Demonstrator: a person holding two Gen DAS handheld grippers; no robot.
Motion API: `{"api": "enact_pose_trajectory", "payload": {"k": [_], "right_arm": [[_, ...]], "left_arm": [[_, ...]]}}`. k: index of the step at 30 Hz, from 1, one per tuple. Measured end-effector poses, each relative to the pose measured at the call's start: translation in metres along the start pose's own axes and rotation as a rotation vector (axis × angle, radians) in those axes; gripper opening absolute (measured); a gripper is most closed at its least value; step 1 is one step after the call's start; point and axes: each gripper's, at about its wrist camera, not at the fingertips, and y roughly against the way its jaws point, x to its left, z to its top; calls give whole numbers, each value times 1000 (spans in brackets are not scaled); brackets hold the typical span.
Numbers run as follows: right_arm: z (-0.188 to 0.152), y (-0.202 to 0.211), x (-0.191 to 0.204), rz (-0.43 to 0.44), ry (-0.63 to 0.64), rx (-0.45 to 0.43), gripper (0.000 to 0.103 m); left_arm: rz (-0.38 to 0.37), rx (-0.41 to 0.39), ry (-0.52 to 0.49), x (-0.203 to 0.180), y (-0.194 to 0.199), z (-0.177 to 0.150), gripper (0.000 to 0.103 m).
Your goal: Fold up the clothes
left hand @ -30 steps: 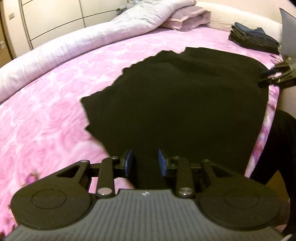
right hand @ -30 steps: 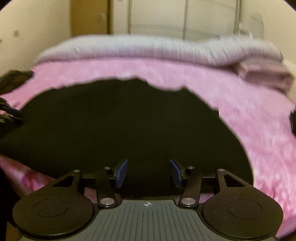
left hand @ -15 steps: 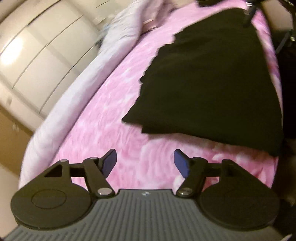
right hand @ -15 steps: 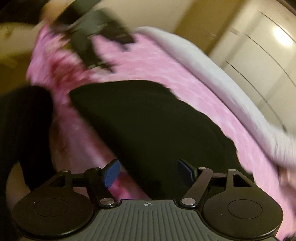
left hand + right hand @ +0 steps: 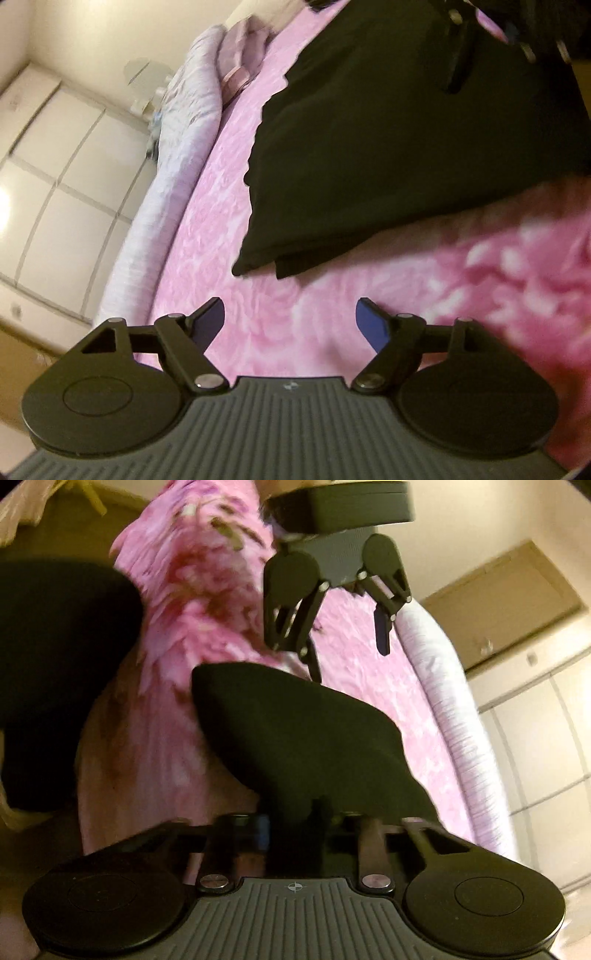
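A folded black cloth garment (image 5: 388, 140) lies on the pink flower-patterned bedspread (image 5: 229, 199). A rolled pale quilted duvet (image 5: 184, 147) runs along the bedspread's far side, with white panelled wardrobe doors (image 5: 62, 177) beyond it.

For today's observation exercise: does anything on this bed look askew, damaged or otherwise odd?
Nothing is damaged or spilled. The black garment lies on the pink bedspread, and at its near corner the folded layers do not line up: one edge sticks out past the other.
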Motion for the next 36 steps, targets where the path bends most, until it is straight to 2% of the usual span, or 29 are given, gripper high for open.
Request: {"api": "enact_pose_trajectory", "payload": {"k": [3,7,10,12,13,14,16,20,24,29,33,36], "right_arm": [[1,10,-20,-5,-75,-29,10],[0,24,-46,-34,-172,-52,9],[-1,26,-55,-45,-193,-51,9],[-2,25,-56,-38,-194,-54,9],[-4,28,-55,-32,-200,-56,9],[-6,30,-54,-26,-205,-59,9],[-8,32,-54,-15,-220,-69,9],[-14,45,-61,-3,-274,-111,9],[-33,72,-88,-36,-433,-193,9],[-87,115,-134,-133,-785,-339,9],[-151,140,-160,-209,-1074,-434,9],[-208,142,-170,-237,-1297,-461,9]], "left_arm": [[3,-44,-81,0,-18,3,77],[-4,-105,-187,0,-41,14,77],[-4,-132,-259,-1,-56,22,75],[-20,-130,-293,-2,-63,26,64],[-25,-123,-306,-2,-65,28,35],[-27,-109,-314,-3,-65,29,17],[-31,-87,-315,-2,-65,33,12],[-35,-68,-224,25,-53,52,11],[-13,-78,-177,74,-46,105,10],[11,-121,-202,129,-58,200,10],[-22,-141,-311,140,-102,289,11],[-83,-147,-370,127,-155,351,12]]}}
